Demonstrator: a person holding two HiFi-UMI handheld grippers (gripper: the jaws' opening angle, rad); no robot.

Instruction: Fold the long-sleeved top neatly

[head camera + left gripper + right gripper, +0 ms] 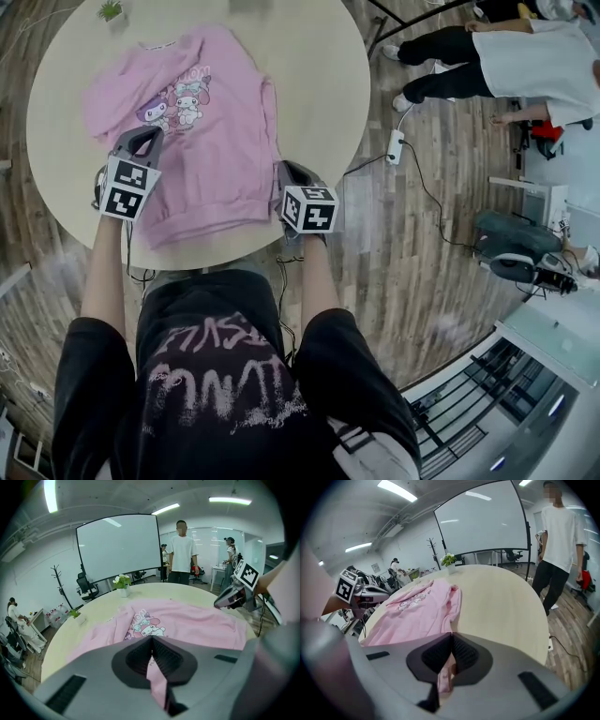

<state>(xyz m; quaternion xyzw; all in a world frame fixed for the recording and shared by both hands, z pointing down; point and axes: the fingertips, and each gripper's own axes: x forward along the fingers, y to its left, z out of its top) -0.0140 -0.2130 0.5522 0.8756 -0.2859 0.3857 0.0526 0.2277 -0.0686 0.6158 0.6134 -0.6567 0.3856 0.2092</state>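
A pink long-sleeved top (211,122) with a cartoon print lies spread on the round cream table (319,75), hem toward me. My left gripper (147,136) sits at the top's left side near the sleeve. In the left gripper view that gripper (151,641) is shut, with a fold of pink cloth (157,679) pinched between its pads. My right gripper (285,171) rests at the hem's right corner. The right gripper view shows it (451,637) shut on a strip of the top's edge (444,677). The right sleeve (453,603) lies bunched along the body.
A small potted plant (111,9) stands at the table's far edge. On the wooden floor to the right lie a power strip (396,147), cables and a grey machine (511,248). A person (497,61) stands beyond the table at upper right.
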